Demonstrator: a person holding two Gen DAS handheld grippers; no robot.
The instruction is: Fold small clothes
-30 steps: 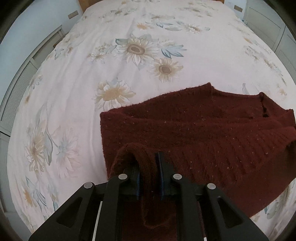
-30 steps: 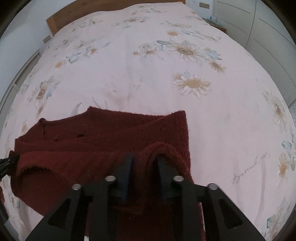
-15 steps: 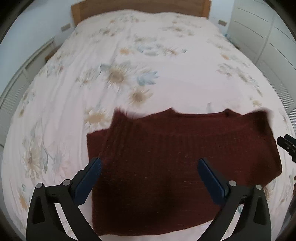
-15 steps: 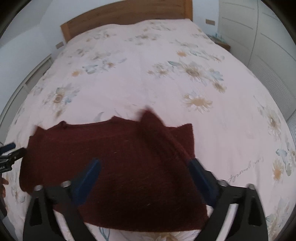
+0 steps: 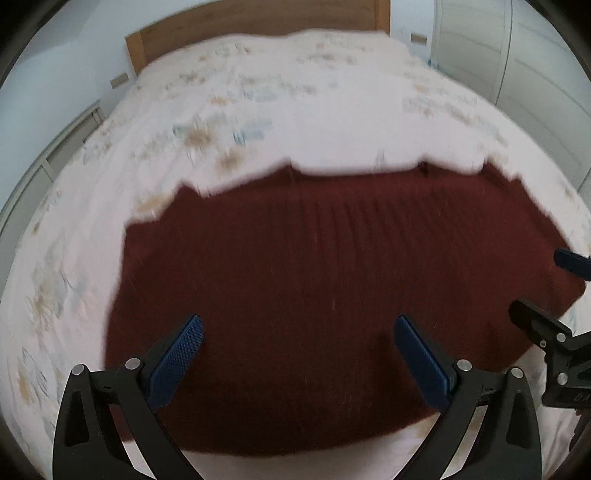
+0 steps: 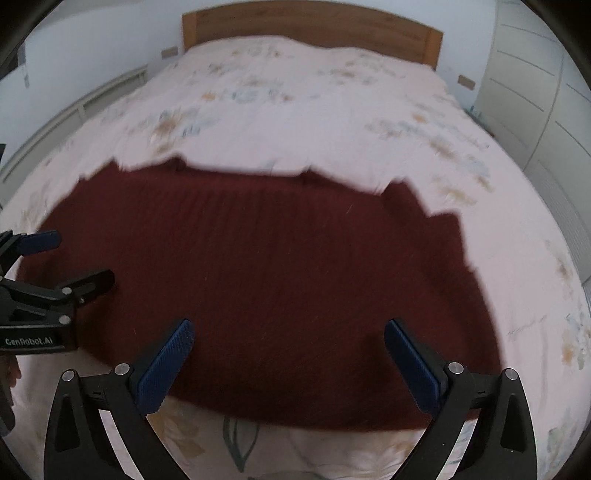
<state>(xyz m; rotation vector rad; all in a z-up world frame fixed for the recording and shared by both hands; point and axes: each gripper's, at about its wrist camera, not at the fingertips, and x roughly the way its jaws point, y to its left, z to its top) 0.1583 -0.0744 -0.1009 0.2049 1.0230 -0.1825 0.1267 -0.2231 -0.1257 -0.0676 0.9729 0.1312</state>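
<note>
A dark red knitted sweater (image 5: 314, 288) lies flat and folded on the flowered bed cover (image 5: 295, 110); it also shows in the right wrist view (image 6: 266, 266). My left gripper (image 5: 297, 328) is open and empty above the sweater's near left part. My right gripper (image 6: 288, 332) is open and empty above its near right part. Each gripper shows at the edge of the other's view: the right one at the right edge (image 5: 554, 325), the left one at the left edge (image 6: 48, 277). Both views are motion-blurred.
A wooden headboard (image 6: 310, 26) stands at the far end of the bed. White wardrobe doors (image 6: 535, 92) line the right side. A white slatted panel (image 5: 48, 162) runs along the left side of the bed.
Both grippers were shut on sweater folds a second ago. They have let go, opened wide and pulled back and up. The sweater now lies flat.
</note>
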